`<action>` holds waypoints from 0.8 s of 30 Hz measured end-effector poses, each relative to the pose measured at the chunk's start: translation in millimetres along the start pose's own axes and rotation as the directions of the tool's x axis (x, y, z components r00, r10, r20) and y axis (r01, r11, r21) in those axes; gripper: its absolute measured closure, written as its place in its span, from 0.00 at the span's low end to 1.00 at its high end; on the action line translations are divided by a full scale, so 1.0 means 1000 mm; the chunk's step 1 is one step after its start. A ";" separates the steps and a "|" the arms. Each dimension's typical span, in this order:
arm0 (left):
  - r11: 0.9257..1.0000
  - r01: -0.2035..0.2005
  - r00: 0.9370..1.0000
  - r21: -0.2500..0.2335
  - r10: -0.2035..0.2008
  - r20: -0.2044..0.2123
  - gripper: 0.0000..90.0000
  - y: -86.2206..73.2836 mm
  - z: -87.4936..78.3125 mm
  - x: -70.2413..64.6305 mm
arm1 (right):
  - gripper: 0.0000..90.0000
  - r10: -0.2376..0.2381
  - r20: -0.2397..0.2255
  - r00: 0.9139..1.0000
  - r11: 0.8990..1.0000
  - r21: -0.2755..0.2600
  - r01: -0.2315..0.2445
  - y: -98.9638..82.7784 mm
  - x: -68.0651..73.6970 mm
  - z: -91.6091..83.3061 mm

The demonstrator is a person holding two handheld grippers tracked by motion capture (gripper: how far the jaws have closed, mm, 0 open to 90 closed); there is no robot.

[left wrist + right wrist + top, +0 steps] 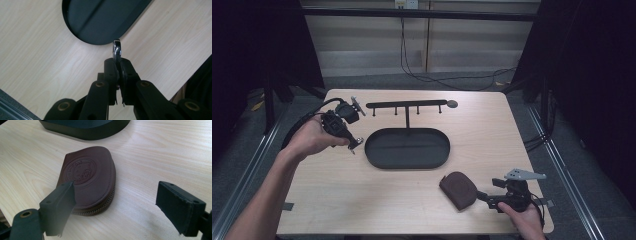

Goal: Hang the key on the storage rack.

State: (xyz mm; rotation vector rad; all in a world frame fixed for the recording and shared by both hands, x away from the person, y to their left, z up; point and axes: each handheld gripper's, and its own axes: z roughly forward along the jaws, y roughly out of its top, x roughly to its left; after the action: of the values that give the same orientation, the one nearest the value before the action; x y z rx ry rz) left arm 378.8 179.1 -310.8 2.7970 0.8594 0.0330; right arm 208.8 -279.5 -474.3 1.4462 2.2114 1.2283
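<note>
In the high view, the left gripper [353, 144] is hovering above the table [332, 190], just left of the black oval tray [407, 148], with a hand wrapped around its body. Behind the tray, a black rack [407, 104] with small hooks is standing on a thin post. Near the table's front right, the brown leather pouch [458, 189] is lying flat, and the right gripper [482, 196] is pointing at it from the right, close to its edge.

In the left gripper view, the jaws are pinching tight on a small shiny metal piece [116, 50], which is sticking up past the tips; what it is I cannot tell. The tray's rounded end [100, 20] is lying below it on the wood.

In the right gripper view, the jaws are standing wide apart, gripping nothing. The pouch [90, 177], stamped with a round emblem and zipped along its curved edge, is resting just ahead of the left-hand jaw, with the tray [85, 130] beyond it.
</note>
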 end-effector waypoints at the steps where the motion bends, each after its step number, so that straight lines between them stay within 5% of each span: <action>1: 1.000 0.000 1.000 -0.001 0.000 -0.004 0.95 0.002 0.000 0.000 | 0.17 -0.001 -0.001 1.000 1.000 0.001 0.001 0.000 0.000 0.000; 24: 1.000 0.017 1.000 -0.008 -0.017 0.020 0.95 0.041 0.001 0.018 | 0.17 0.004 -0.008 1.000 1.000 -0.002 -0.004 0.000 0.000 -0.001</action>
State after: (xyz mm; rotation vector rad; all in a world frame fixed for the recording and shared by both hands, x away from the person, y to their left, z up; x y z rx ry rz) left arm 416.1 155.9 -303.6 2.7773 0.8770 0.0059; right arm 208.1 -279.9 -473.9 1.4488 2.2132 1.2392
